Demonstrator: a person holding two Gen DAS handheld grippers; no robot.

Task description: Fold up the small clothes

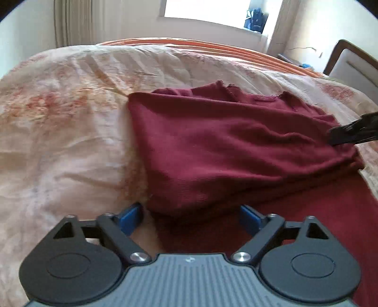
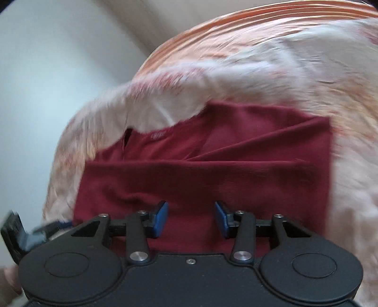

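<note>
A dark red knit garment lies partly folded on the bed, one layer turned over the rest. In the right wrist view the garment shows a straight fold edge and a diagonal crease. My left gripper stands open at the garment's near corner; its blue pads sit wide on either side of the cloth without pressing it. My right gripper is open just above the garment's near edge, with nothing pinched between its pads. A black part of the right gripper shows at the garment's right side. The right wrist view is blurred.
The garment rests on a cream floral bedspread over an orange striped sheet. A bright window and a curtain stand behind the bed, and a wooden-framed headboard is at the right. The bed's edge drops off at the left.
</note>
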